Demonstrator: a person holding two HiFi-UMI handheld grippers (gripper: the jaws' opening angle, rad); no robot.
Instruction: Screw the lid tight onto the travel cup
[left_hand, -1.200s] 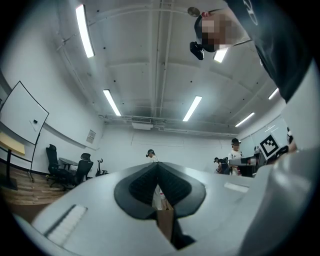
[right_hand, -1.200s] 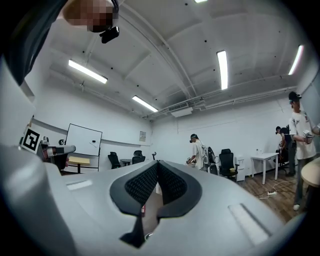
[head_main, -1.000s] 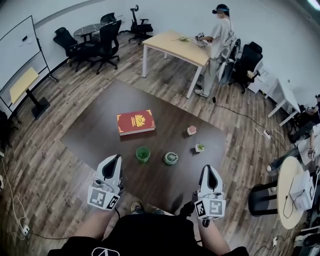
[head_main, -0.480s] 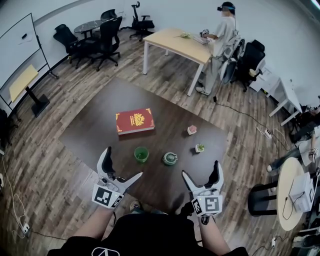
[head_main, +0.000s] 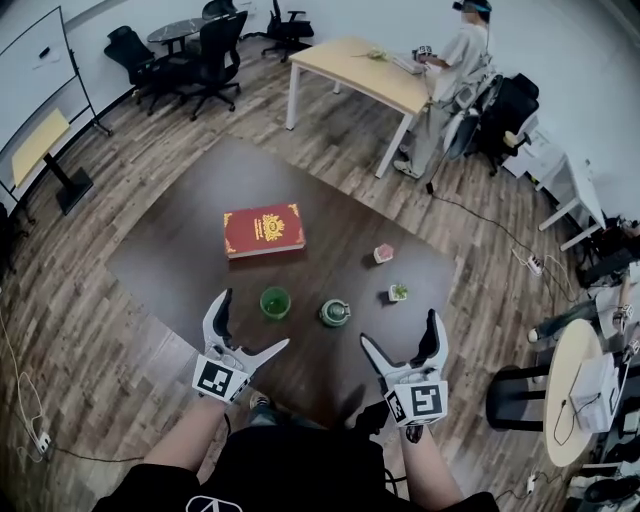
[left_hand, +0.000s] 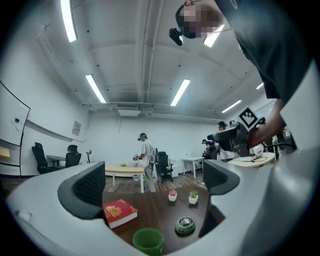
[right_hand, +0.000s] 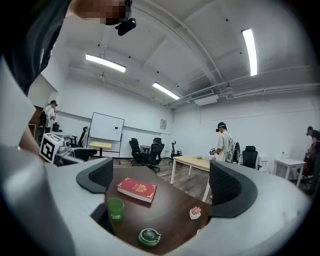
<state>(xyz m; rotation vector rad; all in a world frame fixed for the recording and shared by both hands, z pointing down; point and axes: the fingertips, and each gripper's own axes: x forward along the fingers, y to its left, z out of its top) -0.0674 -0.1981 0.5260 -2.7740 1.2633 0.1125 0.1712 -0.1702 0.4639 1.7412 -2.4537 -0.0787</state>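
The person wears a black short-sleeved top (head_main: 270, 470) with a white emblem (head_main: 213, 503) on the chest, only partly in view. A black camera (right_hand: 126, 25) rides at the head, and what may be a light shoe (head_main: 258, 402) shows below.

Bright, even light falls from ceiling strip lamps (left_hand: 180, 92) high above the table (head_main: 170, 250), and shadows on it are faint and soft. No glare on its dark top. The cup (head_main: 274, 302) at its near edge is sharp. Away from the table, fisheye distortion bends floor and walls. The corners of both gripper views go black.
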